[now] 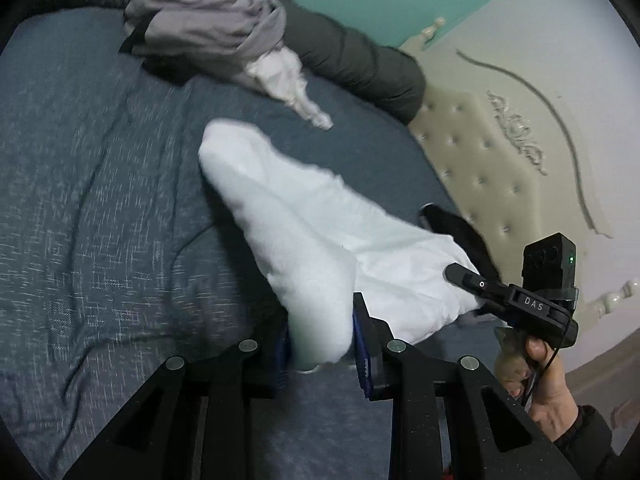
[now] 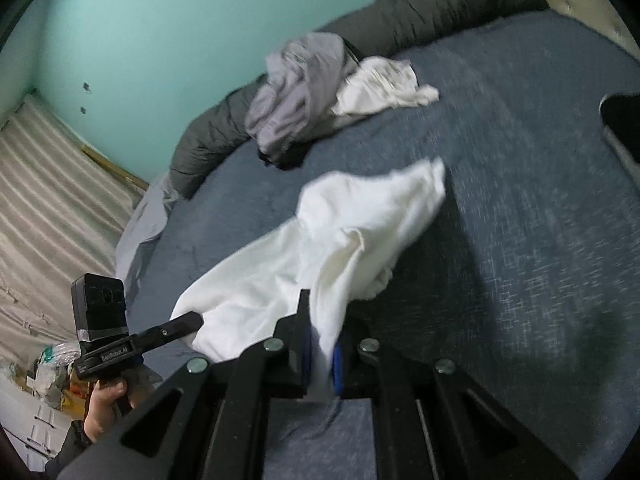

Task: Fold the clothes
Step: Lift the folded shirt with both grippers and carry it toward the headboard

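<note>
White garment (image 1: pixel 304 224) is light, thin knit: limp, drapes and bunches under its own weight, no stiffness to push against. Not fragile, not slippery; the blue pads (image 1: pixel 362 344) should bite fine. It only holds shape under tension, so take it at edges or corners, one tool per corner, and keep the span taut.

Where it is: off the bed (image 1: pixel 80 200), hanging in the air between the two tools, free end trailing toward the far side. Blur on the cloth suggests it is swinging.

Left tool (image 1: pixel 324 350): clamped on a thick bunched fold, jaws part-way apart because of the wad between them. Looks like a fistful rather than a clean edge, so that corner will likely fold lumpy.

Right tool (image 2: pixel 320 364): jaws nearly together, pinching a thin layer of the same cloth.

Pose: both tools pitch down toward the bed, roughly side by side, near each other, cloth sagging between them rather than stretched. Each is held by a hand on a pistol-style grip; right hand (image 1: pixel 548 384) shows in the left view, left hand (image 2: pixel 104 404) in the right view.

Elsewhere: grey clothes pile (image 2: pixel 296 96) with a white rag (image 2: pixel 384 84) sits at the far edge of the bed against a dark bolster (image 1: pixel 360 56), well apart from the held piece. Tufted headboard (image 1: pixel 500 152) at the side.

My read: spread the tools apart to tension the edge before laying down.
</note>
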`<state>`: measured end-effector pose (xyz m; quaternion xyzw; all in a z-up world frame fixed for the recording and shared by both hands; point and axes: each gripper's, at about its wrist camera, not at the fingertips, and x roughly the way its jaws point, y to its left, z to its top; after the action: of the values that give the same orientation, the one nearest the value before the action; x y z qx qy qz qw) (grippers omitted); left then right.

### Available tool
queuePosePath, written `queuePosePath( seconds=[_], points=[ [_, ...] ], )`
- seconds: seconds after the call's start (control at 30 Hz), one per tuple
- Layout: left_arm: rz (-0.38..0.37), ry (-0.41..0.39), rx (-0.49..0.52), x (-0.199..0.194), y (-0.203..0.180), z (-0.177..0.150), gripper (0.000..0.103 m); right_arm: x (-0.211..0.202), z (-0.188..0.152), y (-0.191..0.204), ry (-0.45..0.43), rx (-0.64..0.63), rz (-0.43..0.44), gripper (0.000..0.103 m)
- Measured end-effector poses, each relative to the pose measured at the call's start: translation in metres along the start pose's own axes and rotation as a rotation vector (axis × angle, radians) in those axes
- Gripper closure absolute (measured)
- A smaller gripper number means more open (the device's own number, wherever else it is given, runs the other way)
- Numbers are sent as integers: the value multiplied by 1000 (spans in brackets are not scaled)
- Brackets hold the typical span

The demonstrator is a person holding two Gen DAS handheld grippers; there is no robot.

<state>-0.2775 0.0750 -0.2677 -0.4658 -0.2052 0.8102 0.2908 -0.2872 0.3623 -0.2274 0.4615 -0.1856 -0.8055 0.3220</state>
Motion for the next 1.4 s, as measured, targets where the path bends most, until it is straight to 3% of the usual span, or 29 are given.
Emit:
queuePosePath(
  seconds=[0.47, 0.8, 1.0, 1.2, 1.4],
  points=[
    [-86, -73, 98, -76, -108, -1, 74, -127, -4, 54, -118, -18, -3, 96],
    [-104, -83, 166, -81, -171, 6, 74, -187, 6, 49, -176, -33, 0, 96],
    [-97, -93, 196, -65, -215, 26, 74, -216, 39, 31, -200, -58, -3, 96],
    [-91, -122, 226, -41, -257, 65, 74, -240, 100, 9, -225, -98, -29, 96],
    [-95, -131, 261, 7, -302, 113, 74, -253, 166, -32, -250, -102, -84, 96]
  ],
)
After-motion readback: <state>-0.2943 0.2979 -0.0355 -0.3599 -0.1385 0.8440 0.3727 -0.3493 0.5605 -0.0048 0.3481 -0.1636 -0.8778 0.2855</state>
